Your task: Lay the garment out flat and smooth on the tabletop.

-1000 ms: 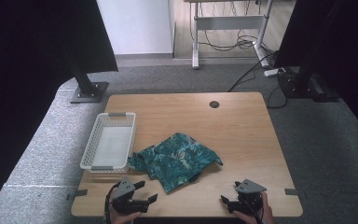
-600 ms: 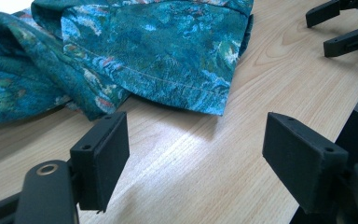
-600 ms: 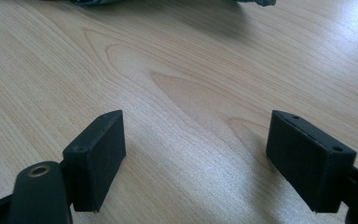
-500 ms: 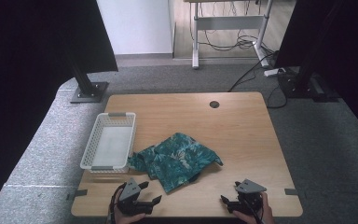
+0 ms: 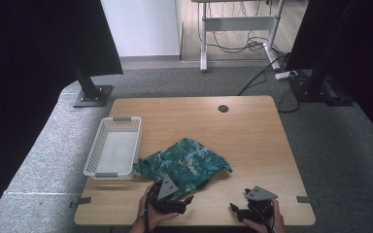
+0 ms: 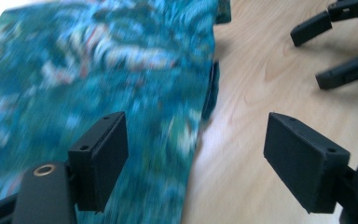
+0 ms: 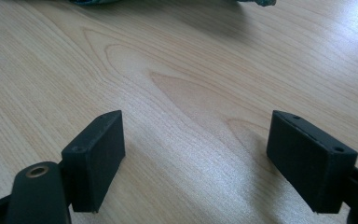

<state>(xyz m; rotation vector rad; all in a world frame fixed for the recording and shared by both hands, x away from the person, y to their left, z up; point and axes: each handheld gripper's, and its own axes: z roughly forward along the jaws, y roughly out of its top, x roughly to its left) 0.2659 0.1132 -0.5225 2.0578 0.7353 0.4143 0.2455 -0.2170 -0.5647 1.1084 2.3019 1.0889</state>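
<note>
The cloth [image 5: 183,165] lies crumpled near the middle of the worktop [image 5: 252,141], toward our side, its left edge just beside the basket [image 5: 113,153]. It is a thin, soft fabric printed in teal, blue and white leaf shapes, bunched into loose folds with an uneven outline; in the left gripper view its near hem [image 6: 200,140] runs as a fairly straight edge over the wood.

Since a second ago our left hand-held gripper [image 5: 187,200] has swung from the near edge toward the cloth and now sits at its front border. Its jaws stand wide apart and hold nothing: one jaw hovers over the fabric, the other over bare wood, so the hem lies between them. We judge this to be the approach for a first pinch on the near edge, probably to lift or spread the cloth; the pinch has not been made.

Our right hand-held gripper [image 5: 236,209] has barely moved. It waits near the front right of the worktop, well apart from the cloth, jaws equally wide and empty above bare wood.

The worktop is pale wood-grain laminate, smooth with a slight sheen, and has a round cable hole [image 5: 223,108] at the far side. The basket is white plastic, rectangular, with lattice walls, and is empty.
</note>
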